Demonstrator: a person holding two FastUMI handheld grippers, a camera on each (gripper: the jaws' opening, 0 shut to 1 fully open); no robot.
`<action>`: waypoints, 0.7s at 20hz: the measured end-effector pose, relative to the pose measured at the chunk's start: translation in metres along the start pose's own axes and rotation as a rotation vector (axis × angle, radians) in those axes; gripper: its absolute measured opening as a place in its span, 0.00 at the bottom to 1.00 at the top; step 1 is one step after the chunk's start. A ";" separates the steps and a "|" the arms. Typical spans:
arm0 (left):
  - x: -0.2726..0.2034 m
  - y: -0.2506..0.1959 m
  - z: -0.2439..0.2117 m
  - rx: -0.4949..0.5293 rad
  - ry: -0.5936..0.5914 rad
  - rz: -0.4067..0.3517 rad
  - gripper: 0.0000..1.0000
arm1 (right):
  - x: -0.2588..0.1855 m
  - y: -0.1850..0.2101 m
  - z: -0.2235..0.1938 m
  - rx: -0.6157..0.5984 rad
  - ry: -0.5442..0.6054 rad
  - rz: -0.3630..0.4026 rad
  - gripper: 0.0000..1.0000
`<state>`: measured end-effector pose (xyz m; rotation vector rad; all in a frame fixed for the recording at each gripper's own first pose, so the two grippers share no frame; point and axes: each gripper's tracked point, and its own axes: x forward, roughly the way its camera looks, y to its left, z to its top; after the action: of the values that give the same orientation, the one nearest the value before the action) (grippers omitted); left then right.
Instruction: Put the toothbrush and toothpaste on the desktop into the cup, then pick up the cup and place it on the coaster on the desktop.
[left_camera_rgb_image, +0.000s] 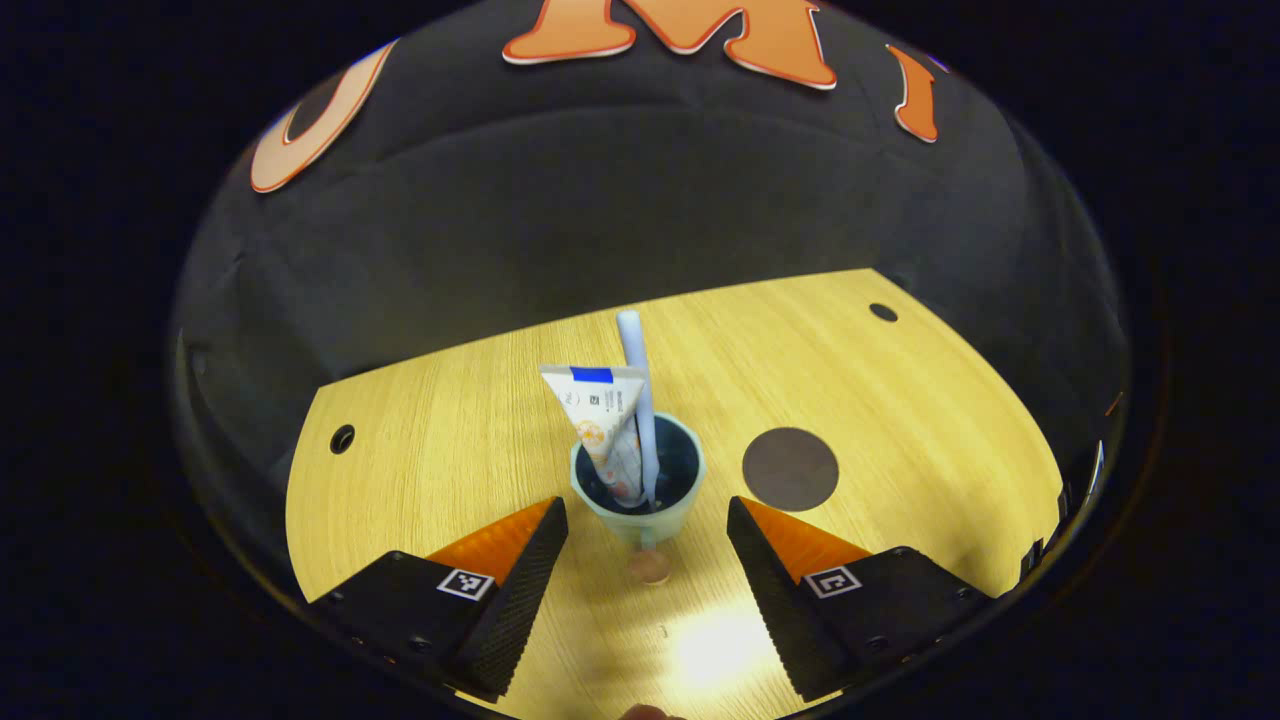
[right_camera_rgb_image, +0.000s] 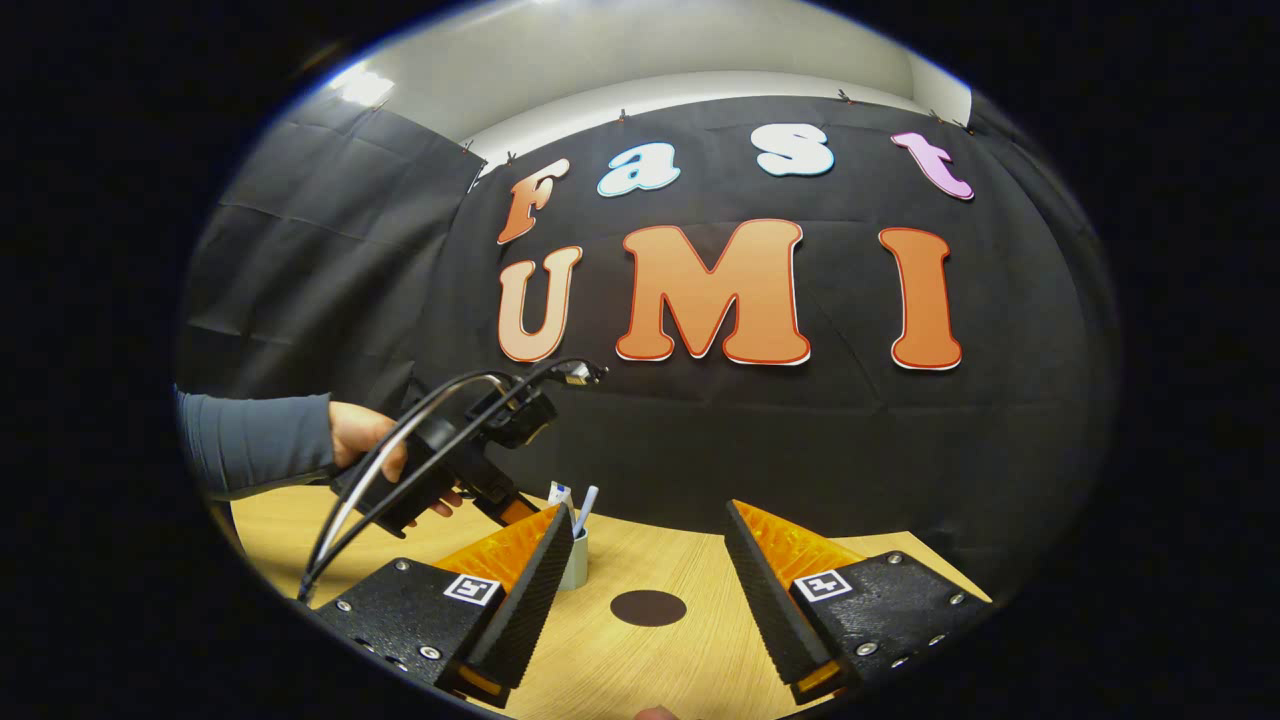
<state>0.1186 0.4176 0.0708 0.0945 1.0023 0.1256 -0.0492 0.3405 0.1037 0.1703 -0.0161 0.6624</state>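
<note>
Standing in the cup (left_camera_rgb_image: 638, 487), the toothbrush (left_camera_rgb_image: 640, 400) and toothpaste (left_camera_rgb_image: 603, 425) are done, so the left gripper (left_camera_rgb_image: 645, 545) lines up with jaws spread either side of it. Coaster (left_camera_rgb_image: 790, 468) waits just beyond the right-hand jaw; the right gripper (right_camera_rgb_image: 648, 560) hangs back, spread too.

In the right gripper view the cup (right_camera_rgb_image: 575, 560) is half hidden behind that gripper's own finger, and the left gripper's (right_camera_rgb_image: 515, 510) jaws are covered too; in the left gripper view the toothpaste (left_camera_rgb_image: 605, 425) label is too small to read

Glossy wood-grain desktop (left_camera_rgb_image: 450, 440), matt dark coaster (left_camera_rgb_image: 790, 469), smooth plastic-looking cup (left_camera_rgb_image: 640, 520), ribbed fingers (left_camera_rgb_image: 530, 590).
</note>
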 end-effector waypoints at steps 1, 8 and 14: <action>0.004 -0.001 -0.003 -0.005 0.047 -0.005 1.00 | -0.003 -0.002 -0.002 -0.004 0.005 -0.004 0.92; 0.008 -0.010 -0.006 0.029 0.193 -0.035 0.96 | -0.016 -0.008 -0.018 -0.013 0.045 -0.018 0.93; -0.003 -0.032 0.019 0.042 0.225 -0.002 0.74 | -0.022 -0.008 -0.017 -0.019 0.039 -0.032 0.94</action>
<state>0.1353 0.3855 0.0788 0.1200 1.2296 0.1153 -0.0623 0.3234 0.0839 0.1389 0.0174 0.6334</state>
